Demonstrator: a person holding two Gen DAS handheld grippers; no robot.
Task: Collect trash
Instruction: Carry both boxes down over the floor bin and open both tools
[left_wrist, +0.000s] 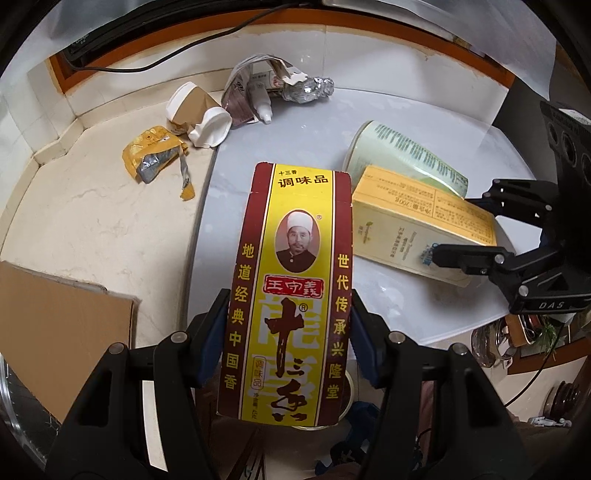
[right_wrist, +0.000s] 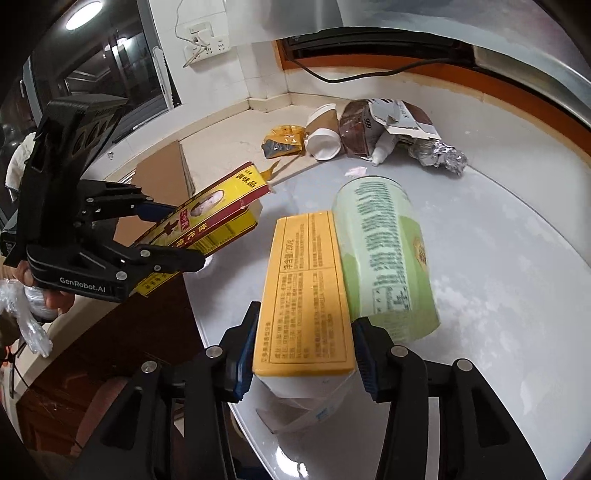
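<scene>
While the left hand-held gripper (left_wrist: 288, 332) clamps the red-and-yellow spice box (left_wrist: 291, 288) out past the tabletop (right_wrist: 498, 277) edge, the right hand-held gripper (right_wrist: 303, 350) straddles the yellow carton (right_wrist: 306, 288). Its pads sit just beside the carton's long sides, seemingly not pressing. The carton's long axis runs straight ahead, alongside the green canister (right_wrist: 384, 258).

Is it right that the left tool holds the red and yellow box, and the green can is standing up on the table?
Not quite. The left tool does hold the red and yellow box, but the green can lies on its side on the table, beside the yellow carton. The right wrist view shows it.
</scene>
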